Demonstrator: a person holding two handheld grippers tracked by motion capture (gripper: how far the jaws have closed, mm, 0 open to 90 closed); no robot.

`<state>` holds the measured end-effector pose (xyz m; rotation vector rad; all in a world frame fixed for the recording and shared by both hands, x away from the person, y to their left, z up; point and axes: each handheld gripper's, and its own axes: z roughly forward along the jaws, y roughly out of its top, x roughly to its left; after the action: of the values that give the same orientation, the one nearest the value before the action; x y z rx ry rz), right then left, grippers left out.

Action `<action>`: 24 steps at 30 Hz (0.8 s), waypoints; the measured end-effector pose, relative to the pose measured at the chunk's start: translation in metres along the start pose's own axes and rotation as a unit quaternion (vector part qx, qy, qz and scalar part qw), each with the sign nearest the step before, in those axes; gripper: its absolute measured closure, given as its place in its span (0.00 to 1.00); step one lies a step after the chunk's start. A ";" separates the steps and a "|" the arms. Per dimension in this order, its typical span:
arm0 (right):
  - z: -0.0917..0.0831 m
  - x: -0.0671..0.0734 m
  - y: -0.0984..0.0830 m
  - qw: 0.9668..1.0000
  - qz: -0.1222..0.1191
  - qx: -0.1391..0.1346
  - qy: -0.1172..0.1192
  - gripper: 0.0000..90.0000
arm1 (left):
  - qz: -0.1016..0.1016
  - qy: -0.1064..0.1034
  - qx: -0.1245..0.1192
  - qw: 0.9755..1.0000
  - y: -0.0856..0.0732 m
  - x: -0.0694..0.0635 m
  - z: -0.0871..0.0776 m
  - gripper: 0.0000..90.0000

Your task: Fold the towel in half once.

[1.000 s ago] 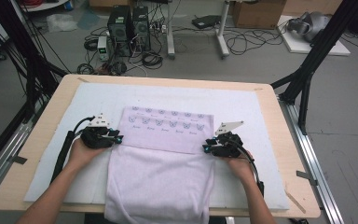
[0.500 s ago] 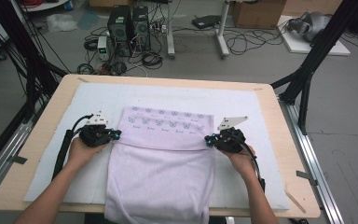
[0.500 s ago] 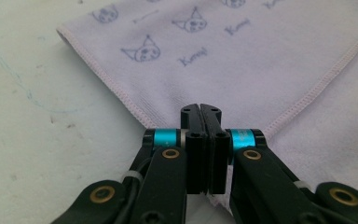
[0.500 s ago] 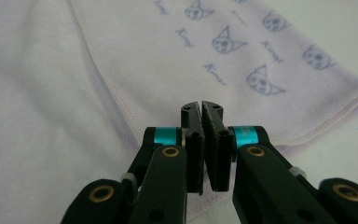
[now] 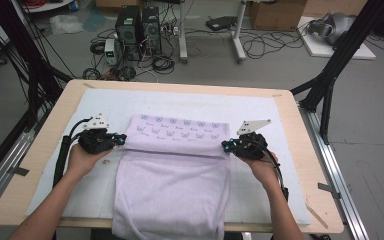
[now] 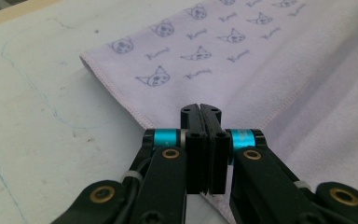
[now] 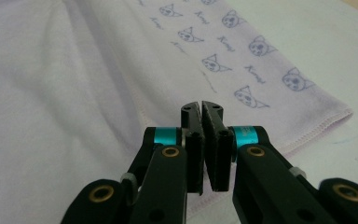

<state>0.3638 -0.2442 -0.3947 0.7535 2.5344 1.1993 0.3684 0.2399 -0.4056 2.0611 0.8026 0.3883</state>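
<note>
Folding in hand: lilac towel (image 5: 172,165) at centre frame, hanging off the near table edge. At left, left gripper (image 5: 121,139) pinched shut on the towel's side hem. At right, right gripper (image 5: 226,146) likewise clamped on the opposite hem. Best lifted level, both sides together, cloth kept taut.

The towel (image 5: 172,180) runs off the high view's bottom edge at six o'clock, its near hem cut off. In the left gripper view the jaws hide the towel's edge where they meet it. In the right gripper view the towel's left part leaves the frame at nine o'clock.
</note>
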 end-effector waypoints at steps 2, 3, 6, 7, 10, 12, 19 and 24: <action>-0.002 0.000 0.000 1.000 -0.003 -0.003 0.000 0.97 | 0.001 -0.003 -0.002 1.000 0.001 -0.002 -0.003 0.98; -0.004 0.001 -0.001 1.000 0.000 -0.003 0.002 0.97 | 0.001 -0.005 -0.002 1.000 0.001 -0.003 -0.004 0.98; -0.009 0.004 -0.002 1.000 -0.002 -0.006 0.004 0.97 | 0.005 -0.011 -0.003 1.000 0.002 -0.010 -0.011 0.98; -0.011 0.005 -0.002 1.000 -0.004 -0.006 0.005 0.97 | 0.008 -0.012 -0.003 1.000 0.002 -0.012 -0.014 0.98; -0.021 0.015 -0.001 1.000 -0.013 -0.008 0.008 0.97 | 0.021 -0.016 -0.010 1.000 0.002 -0.024 -0.027 0.98; -0.031 0.027 0.000 1.000 -0.026 -0.016 0.010 0.97 | 0.027 -0.018 -0.016 0.999 -0.002 -0.034 -0.038 0.98; -0.056 0.070 -0.020 0.998 -0.051 -0.017 0.032 0.97 | 0.055 -0.029 -0.013 0.998 -0.029 -0.074 -0.073 0.98; -0.066 0.099 -0.035 0.997 -0.058 -0.011 0.049 0.97 | 0.066 -0.037 -0.013 0.997 -0.054 -0.101 -0.089 0.98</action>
<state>0.2411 -0.2522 -0.3789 0.5462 2.5977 1.2530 0.2242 0.2496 -0.3963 2.0989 0.6155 0.3908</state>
